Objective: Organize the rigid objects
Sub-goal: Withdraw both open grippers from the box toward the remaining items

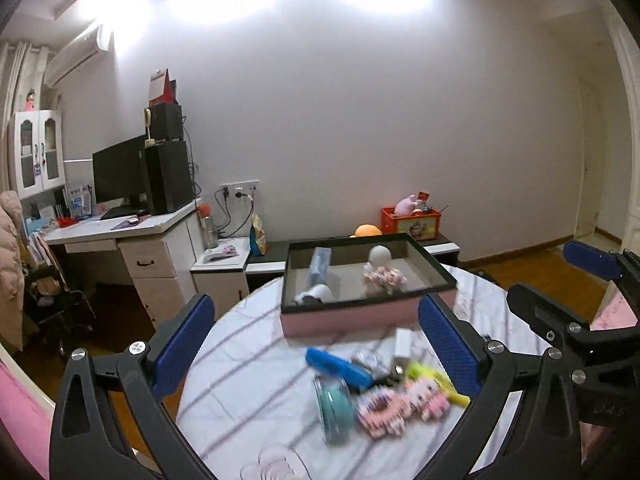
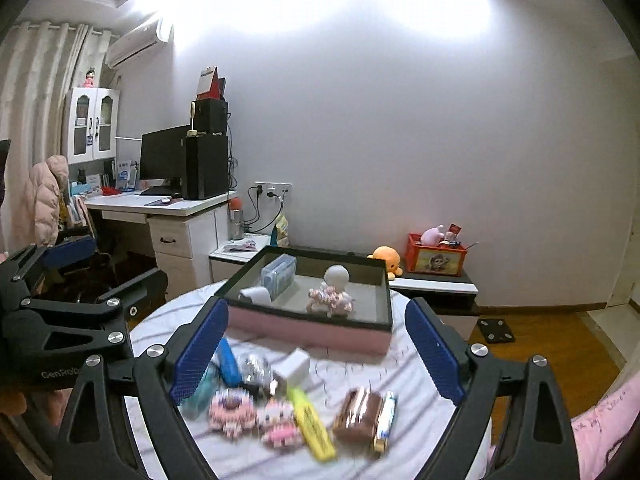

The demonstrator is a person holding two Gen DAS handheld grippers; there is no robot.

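A pink box (image 1: pixel 360 318) (image 2: pixel 308 332) with a dark rim stands at the far side of the round table (image 1: pixel 248 360). In it lie a blue pack (image 1: pixel 320 266), a white cup (image 1: pixel 318 294), a white ball-headed doll (image 1: pixel 380 258) and a pink brick figure (image 1: pixel 384 278). Nearer lie a blue case (image 1: pixel 340 368), a teal roll (image 1: pixel 334 408), pink brick figures (image 2: pixel 232 410), a yellow marker (image 2: pixel 314 426), a white block (image 2: pixel 296 366) and a brown bar (image 2: pixel 356 412). My left gripper (image 1: pixel 316 346) and right gripper (image 2: pixel 316 352) hover open above this pile, holding nothing.
A clear glass (image 1: pixel 276 464) stands at the table's near edge. Behind the table run a low cabinet (image 2: pixel 436 286) with a red crate (image 2: pixel 436 258) and an orange plush (image 2: pixel 386 258). A desk (image 1: pixel 132 232) with a monitor is at the left. Pink fabric (image 2: pixel 600 424) lies at the right.
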